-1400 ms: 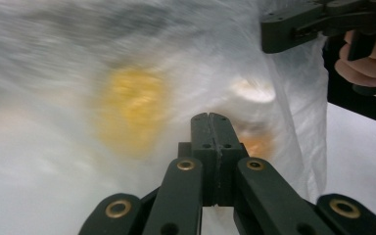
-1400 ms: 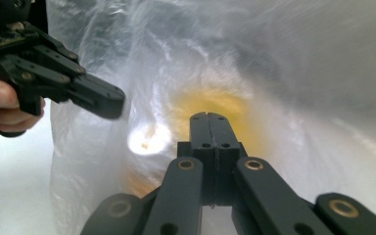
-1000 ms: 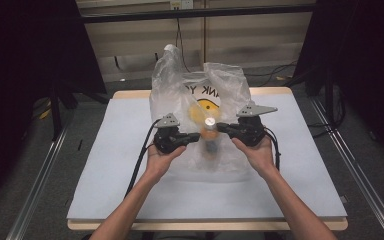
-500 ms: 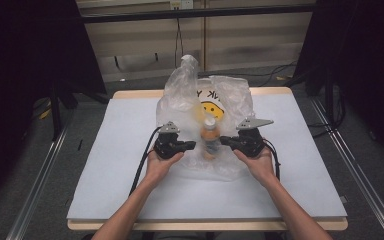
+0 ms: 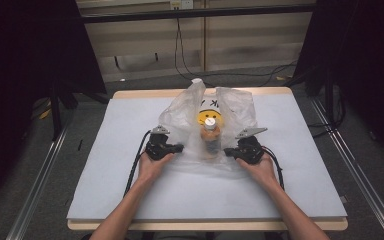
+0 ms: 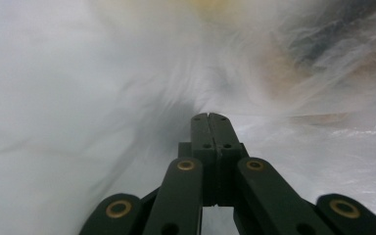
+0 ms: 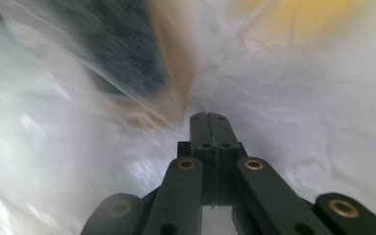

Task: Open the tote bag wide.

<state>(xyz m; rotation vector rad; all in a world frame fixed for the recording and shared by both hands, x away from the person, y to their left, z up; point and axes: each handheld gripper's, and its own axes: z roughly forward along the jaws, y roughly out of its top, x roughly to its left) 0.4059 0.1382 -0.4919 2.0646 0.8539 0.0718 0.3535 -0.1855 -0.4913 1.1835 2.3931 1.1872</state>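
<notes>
Two grippers, left (image 5: pixel 176 148) and right (image 5: pixel 231 151), pinch a clear bag (image 5: pixel 180 120) from either side, fingers pressed together on its film. A bottle (image 5: pixel 210 135) stands inside, mid-worktop (image 5: pixel 105 175). Looks like bagging; next probably gathering the mouth.

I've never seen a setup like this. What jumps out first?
A crinkly clear plastic bag with a yellow smiley face sits mid-table, a white-capped bottle standing inside it. The left gripper and right gripper, jaws closed, flank the bag's near corners.
</notes>
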